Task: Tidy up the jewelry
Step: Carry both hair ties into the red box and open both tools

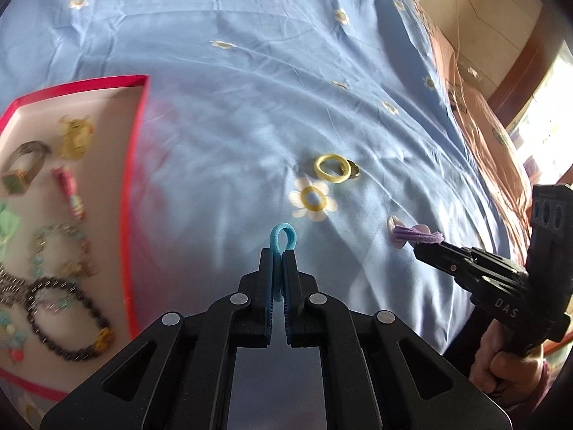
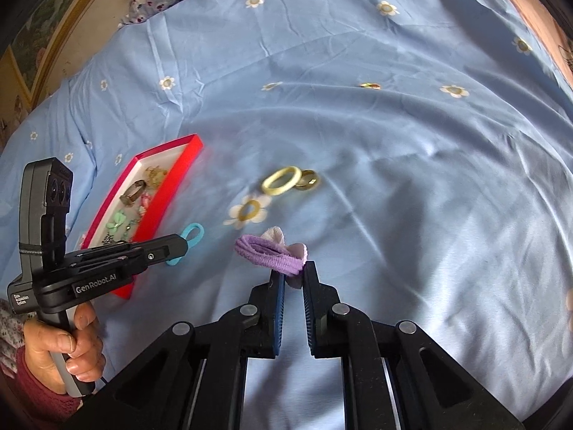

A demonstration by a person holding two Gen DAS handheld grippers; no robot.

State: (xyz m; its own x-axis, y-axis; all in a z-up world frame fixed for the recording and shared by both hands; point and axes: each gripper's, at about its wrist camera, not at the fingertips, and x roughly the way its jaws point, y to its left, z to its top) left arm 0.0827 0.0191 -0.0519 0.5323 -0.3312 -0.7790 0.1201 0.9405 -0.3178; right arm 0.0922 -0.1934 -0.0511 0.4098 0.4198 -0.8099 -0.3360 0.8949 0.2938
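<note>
I read "GenRobot.AI" on the side of my left gripper (image 2: 186,243) and "DAS" on my right gripper (image 1: 417,247). Left jaws are clenched on a blue hair tie (image 1: 282,240), held above the blue sheet (image 1: 232,89) just right of the red tray (image 1: 138,136). Right jaws pinch a purple hair tie (image 2: 266,252), with a yellow hair tie (image 2: 281,181) and a ring (image 2: 308,180) lying ahead on the sheet.

Smooth cloth bedsheet (image 1: 250,107), fuzzy fabric blue hair tie (image 1: 283,238), shiny metal ring (image 2: 307,180).
</note>
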